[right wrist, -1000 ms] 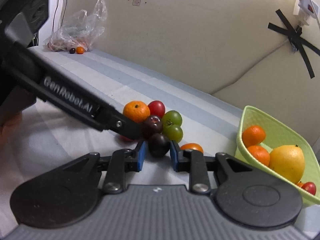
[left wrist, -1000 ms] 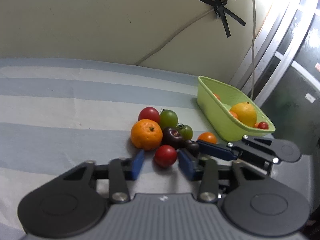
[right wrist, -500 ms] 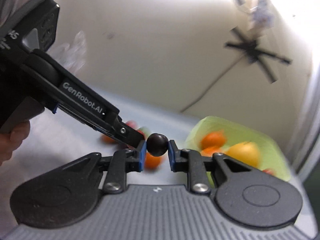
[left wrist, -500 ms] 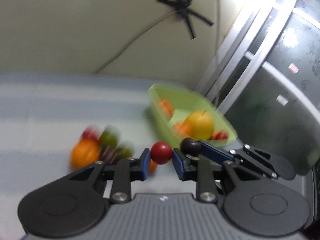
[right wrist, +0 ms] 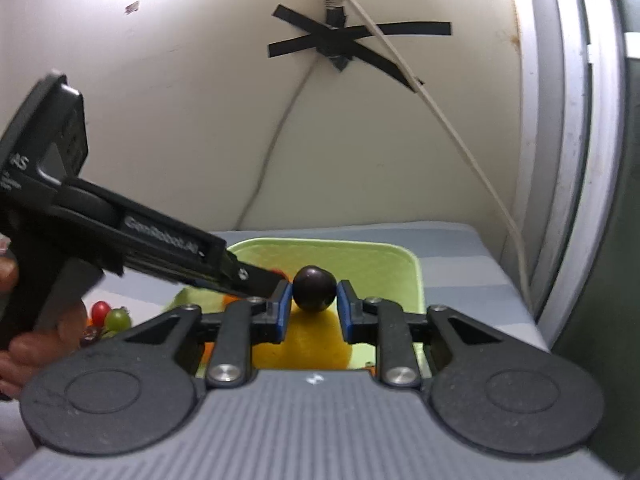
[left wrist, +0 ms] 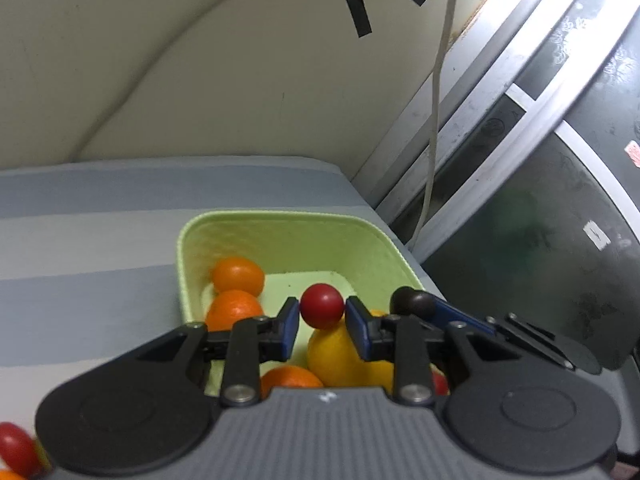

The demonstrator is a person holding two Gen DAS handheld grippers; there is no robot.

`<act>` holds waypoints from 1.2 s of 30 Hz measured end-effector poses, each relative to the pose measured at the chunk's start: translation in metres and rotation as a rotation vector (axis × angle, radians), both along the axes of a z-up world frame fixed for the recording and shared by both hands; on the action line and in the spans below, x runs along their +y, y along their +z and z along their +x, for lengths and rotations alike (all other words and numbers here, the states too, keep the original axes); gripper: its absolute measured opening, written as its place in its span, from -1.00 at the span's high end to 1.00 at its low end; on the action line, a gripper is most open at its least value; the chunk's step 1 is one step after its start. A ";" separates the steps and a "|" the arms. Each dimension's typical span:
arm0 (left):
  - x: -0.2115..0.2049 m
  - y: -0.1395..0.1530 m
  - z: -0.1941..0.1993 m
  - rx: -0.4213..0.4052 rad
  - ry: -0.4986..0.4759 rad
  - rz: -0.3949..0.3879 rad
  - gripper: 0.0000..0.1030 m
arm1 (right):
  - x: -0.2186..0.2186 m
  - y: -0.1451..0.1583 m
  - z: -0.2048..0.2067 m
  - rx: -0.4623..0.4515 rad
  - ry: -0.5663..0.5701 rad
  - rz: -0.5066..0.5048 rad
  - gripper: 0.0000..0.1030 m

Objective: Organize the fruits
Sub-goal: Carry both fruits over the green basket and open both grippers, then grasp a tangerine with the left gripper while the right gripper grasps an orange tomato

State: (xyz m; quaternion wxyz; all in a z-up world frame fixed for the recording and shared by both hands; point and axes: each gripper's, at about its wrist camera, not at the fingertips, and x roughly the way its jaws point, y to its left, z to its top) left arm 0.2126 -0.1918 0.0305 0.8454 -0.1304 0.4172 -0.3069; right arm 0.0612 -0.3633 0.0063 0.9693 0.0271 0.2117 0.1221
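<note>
My left gripper (left wrist: 322, 322) is shut on a small red tomato (left wrist: 321, 311) and holds it above the light green basket (left wrist: 280, 232). My right gripper (right wrist: 310, 308) is shut on a dark purple fruit (right wrist: 314, 289), also above the basket (right wrist: 384, 264); that fruit shows in the left wrist view (left wrist: 412, 304) just right of the red tomato. In the basket lie two oranges (left wrist: 236, 276), a large yellow fruit (left wrist: 340, 356) and another orange (left wrist: 290, 378). The left gripper's body (right wrist: 120, 236) crosses the right wrist view.
Loose fruits stay on the striped cloth: a red tomato (right wrist: 100, 310) and a green one (right wrist: 118, 319) at lower left, and a red tomato (left wrist: 16, 448). A wall with a taped cable (right wrist: 340, 44) stands behind. A metal window frame (left wrist: 500, 92) runs along the right.
Both grippers closed on their fruits at the pile, lifted them and carried them right. They now hang over the basket.
</note>
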 end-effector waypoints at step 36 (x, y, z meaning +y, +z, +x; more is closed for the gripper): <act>0.199 -0.037 -0.094 0.014 0.254 -0.119 -0.43 | 0.123 -0.034 -0.041 0.102 0.170 -0.039 0.09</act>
